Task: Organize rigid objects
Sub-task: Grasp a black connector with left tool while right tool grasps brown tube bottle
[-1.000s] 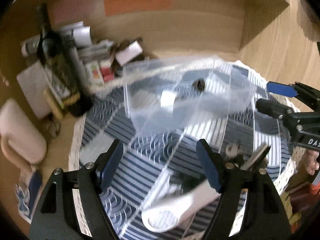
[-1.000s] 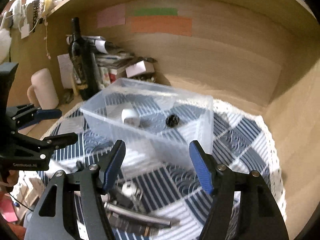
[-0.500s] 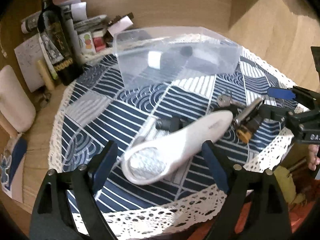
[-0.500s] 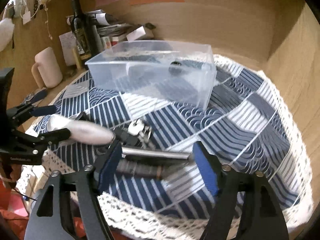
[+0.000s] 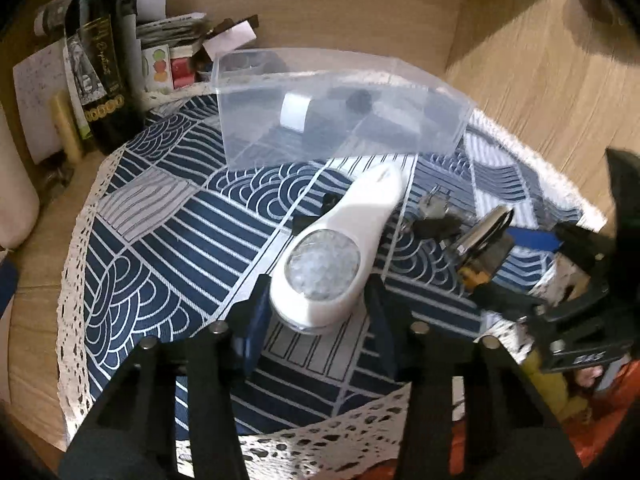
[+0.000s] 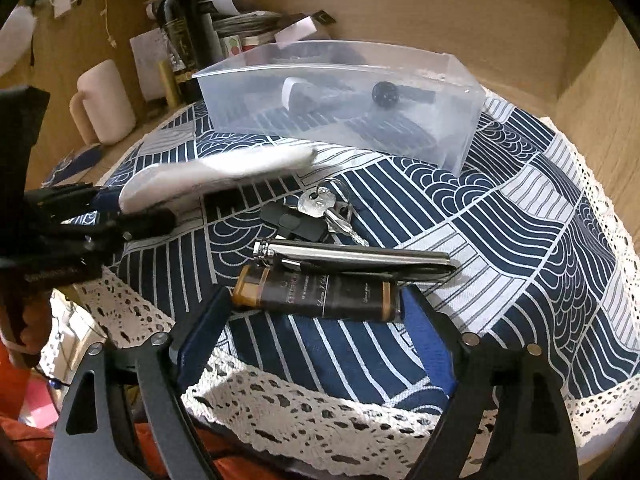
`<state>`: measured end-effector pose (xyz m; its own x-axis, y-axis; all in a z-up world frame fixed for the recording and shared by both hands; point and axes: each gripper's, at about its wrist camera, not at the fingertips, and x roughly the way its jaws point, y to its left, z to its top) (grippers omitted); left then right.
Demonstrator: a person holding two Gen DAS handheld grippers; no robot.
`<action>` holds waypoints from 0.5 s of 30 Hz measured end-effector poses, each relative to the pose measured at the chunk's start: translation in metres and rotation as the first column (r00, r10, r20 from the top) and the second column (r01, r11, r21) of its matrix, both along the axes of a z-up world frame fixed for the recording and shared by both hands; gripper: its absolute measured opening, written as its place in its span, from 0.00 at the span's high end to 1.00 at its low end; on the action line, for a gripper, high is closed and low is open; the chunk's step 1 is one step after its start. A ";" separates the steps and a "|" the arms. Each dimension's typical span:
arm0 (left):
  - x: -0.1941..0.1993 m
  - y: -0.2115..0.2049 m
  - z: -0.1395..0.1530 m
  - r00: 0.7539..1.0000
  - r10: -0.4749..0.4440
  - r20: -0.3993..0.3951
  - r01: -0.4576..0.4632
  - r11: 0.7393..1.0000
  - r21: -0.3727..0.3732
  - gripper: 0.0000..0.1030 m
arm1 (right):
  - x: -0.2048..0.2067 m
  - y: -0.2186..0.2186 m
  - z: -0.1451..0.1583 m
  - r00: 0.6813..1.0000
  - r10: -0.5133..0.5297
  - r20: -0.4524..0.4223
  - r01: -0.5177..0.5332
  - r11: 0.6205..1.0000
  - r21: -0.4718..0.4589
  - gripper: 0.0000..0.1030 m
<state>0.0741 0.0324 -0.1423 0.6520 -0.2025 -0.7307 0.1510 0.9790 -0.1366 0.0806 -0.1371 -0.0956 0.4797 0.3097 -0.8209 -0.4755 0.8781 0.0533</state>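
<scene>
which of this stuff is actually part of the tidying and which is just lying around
Job:
- clear plastic bin
- white oval-headed handheld device
- dark brown tube
- shiny metal flask
- silver keys with black fob

Lying about:
- dark wine bottle
- paper stack
- pink mug

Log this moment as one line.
left claw: closing on white lamp | right claw: opening around dark tube | clear box: waiting

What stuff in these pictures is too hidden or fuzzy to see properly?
- White device: motion-blurred in the right wrist view.
- Round black thing in the clear plastic box: hazy behind the wall, left wrist view.
- Dark tube: label lettering too small, right wrist view.
- Wine bottle: top cut off, left wrist view.
</scene>
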 end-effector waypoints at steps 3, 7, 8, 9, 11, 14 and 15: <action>-0.004 -0.002 0.009 0.999 0.003 0.037 -0.003 1.000 -0.001 0.57 | 0.003 0.000 0.000 1.000 -0.006 0.004 0.006 1.000 -0.001 0.20; -0.004 0.000 0.023 0.997 0.013 0.070 -0.011 1.000 -0.026 0.58 | 0.005 -0.003 0.000 1.000 -0.016 0.008 0.016 1.000 0.001 0.21; -0.002 0.001 0.027 0.997 0.014 0.078 -0.011 0.999 -0.031 0.58 | 0.006 -0.004 0.001 1.000 -0.022 0.011 0.022 1.000 0.001 0.21; 0.000 0.001 0.030 0.996 0.016 0.087 -0.013 0.999 -0.033 0.58 | 0.007 -0.007 0.001 1.000 -0.028 0.010 0.028 1.000 0.004 0.21; 0.005 0.000 0.035 0.995 0.018 0.103 -0.015 0.999 -0.029 0.58 | 0.009 -0.011 0.003 0.999 -0.039 0.013 0.039 0.999 0.009 0.21; 0.014 -0.001 0.038 0.995 0.013 0.104 -0.013 1.000 -0.004 0.58 | 0.011 -0.016 0.006 0.998 -0.060 0.019 0.059 0.998 0.016 0.21; 0.017 0.001 0.038 0.995 0.016 0.098 -0.016 1.000 0.001 0.58 | 0.011 -0.019 0.007 0.997 -0.068 0.022 0.067 0.998 0.020 0.21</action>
<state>0.0915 0.0336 -0.1045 0.7239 -0.1900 -0.6633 0.1481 0.9817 -0.1196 0.0919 -0.1562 -0.0887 0.5181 0.2915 -0.8041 -0.4166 0.9071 0.0604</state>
